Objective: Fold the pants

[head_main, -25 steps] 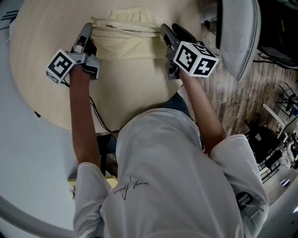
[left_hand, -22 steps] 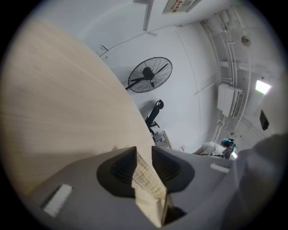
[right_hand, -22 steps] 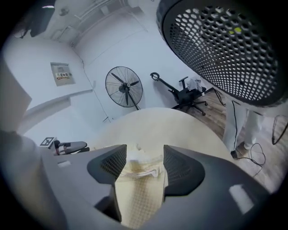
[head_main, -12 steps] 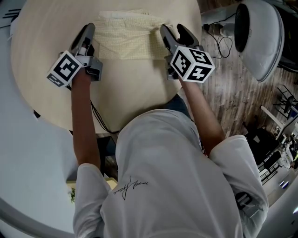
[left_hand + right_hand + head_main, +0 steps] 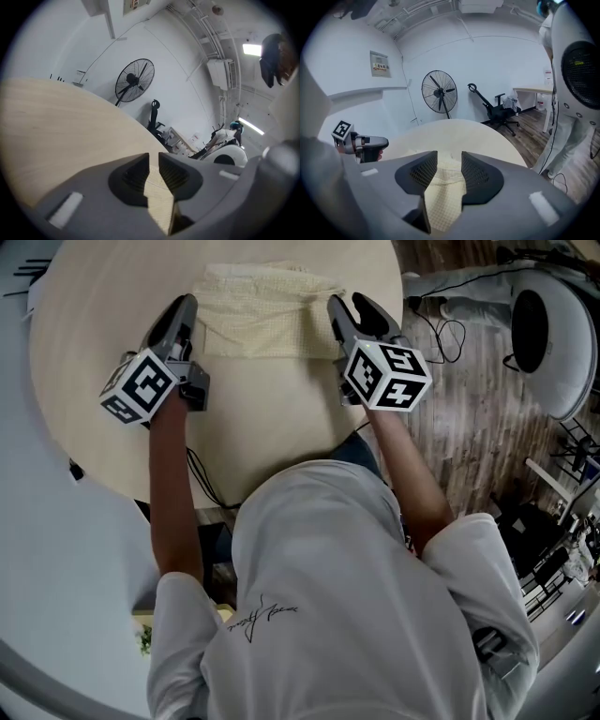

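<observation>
The pale yellow checked pants lie folded into a flat rectangle at the far side of the round wooden table. My left gripper hovers just off the left edge of the pants with its jaws slightly apart. In the left gripper view the cloth shows through the gap of that gripper. My right gripper hangs at the right edge of the pants. Its jaws are closing with nothing pinched. The pants lie below the right gripper.
A white rounded machine and loose cables are on the wooden floor to the right of the table. A standing fan and an office chair stand by the far wall. The person's body fills the near side.
The lifted fold has been laid flat on the pants. Both grippers have let go of the cloth and risen slightly, staying at its left and right edges.
</observation>
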`<move>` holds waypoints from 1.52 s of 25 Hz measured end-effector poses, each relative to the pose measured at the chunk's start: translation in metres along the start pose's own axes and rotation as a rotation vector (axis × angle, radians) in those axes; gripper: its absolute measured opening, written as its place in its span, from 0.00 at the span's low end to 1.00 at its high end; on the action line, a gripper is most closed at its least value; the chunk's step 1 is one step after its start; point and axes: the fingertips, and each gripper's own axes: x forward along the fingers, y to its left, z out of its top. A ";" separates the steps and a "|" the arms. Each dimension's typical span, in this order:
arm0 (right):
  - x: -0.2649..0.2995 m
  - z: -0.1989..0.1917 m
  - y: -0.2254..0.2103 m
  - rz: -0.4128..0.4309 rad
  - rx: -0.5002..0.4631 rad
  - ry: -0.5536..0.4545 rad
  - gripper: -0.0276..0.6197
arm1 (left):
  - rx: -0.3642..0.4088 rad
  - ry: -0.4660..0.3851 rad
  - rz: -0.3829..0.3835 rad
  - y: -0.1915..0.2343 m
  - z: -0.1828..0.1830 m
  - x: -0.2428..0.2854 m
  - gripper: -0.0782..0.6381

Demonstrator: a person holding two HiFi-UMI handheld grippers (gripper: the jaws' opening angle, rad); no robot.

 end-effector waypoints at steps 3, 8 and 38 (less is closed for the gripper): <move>-0.007 0.004 0.004 0.006 -0.009 -0.010 0.27 | 0.039 -0.013 0.011 -0.007 0.003 -0.009 0.27; -0.019 0.010 0.014 0.030 -0.014 -0.027 0.23 | 0.092 -0.030 0.028 -0.017 0.006 -0.027 0.26; -0.098 0.025 0.066 0.128 -0.107 -0.074 0.09 | 0.241 -0.106 0.062 -0.069 0.001 -0.120 0.19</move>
